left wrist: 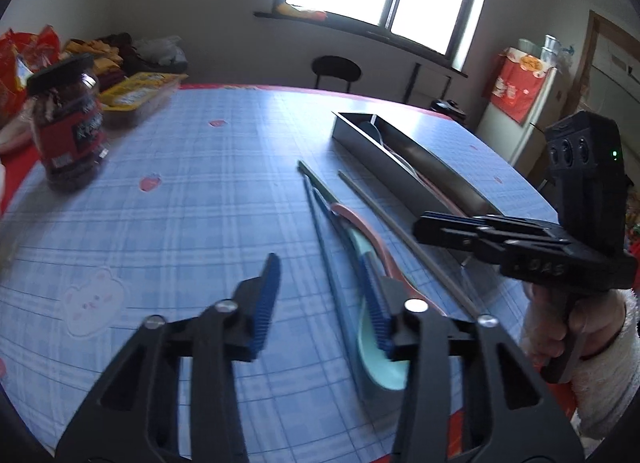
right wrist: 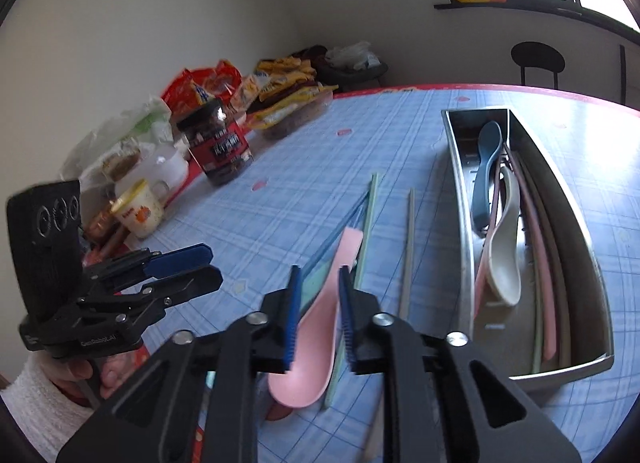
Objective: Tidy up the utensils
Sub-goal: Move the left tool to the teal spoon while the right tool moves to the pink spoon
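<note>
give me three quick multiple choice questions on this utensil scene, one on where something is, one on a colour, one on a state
1. Where is the metal tray?
A. on the blue checked tablecloth
B. on the windowsill
C. on the stool

2. What colour is the spoon lying loose on the cloth nearest the right gripper?
A. black
B. pink
C. yellow

3. What is the right gripper holding?
A. the jar
B. a chopstick
C. nothing

Answers:
1. A, the tray stands on the cloth.
2. B, its bowl and handle are pink.
3. C, no thing sits between its pads.
</note>
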Motion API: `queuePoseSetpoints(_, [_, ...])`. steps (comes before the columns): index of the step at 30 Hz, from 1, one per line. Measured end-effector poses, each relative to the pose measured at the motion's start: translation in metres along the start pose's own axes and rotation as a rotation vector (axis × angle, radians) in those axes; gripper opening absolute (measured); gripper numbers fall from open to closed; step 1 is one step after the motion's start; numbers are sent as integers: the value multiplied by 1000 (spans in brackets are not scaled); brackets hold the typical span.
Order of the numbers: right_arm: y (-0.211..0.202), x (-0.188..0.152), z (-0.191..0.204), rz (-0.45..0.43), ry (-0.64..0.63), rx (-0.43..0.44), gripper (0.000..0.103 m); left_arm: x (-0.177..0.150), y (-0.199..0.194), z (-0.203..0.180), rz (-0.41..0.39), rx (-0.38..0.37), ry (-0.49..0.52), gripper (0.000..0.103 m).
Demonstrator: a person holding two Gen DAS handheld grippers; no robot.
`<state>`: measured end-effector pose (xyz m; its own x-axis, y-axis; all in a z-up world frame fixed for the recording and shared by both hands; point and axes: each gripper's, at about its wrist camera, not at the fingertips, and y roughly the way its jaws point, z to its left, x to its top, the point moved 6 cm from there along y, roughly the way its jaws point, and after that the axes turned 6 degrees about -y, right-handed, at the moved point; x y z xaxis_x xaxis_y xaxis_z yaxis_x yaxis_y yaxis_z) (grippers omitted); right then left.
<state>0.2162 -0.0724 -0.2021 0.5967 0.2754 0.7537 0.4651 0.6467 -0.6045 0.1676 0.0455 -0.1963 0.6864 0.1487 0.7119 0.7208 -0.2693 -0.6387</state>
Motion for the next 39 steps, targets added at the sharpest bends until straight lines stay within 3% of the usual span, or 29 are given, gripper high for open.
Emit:
queuePoseSetpoints(1, [3,-4,5,14,-18,-19,13,-2,4,-2,17,-7,10,29])
queuePoseSetpoints(7, [16,-18,6,90,-38,-87,12,-6,9,1,52,-52,8,29])
queuePoseSetpoints(22, [38,-20,10,161,-37,-25,14,-11,17,4,86,-160,-24,29])
queuePoseSetpoints(25, [41,-20,10,173,-31,-14,19,-13,19,0,98,-156,-10,29])
queuePoseSetpoints(39, [45,-20,16,182,-74,-12,21,-15,26,-1,129,-139,-18,29])
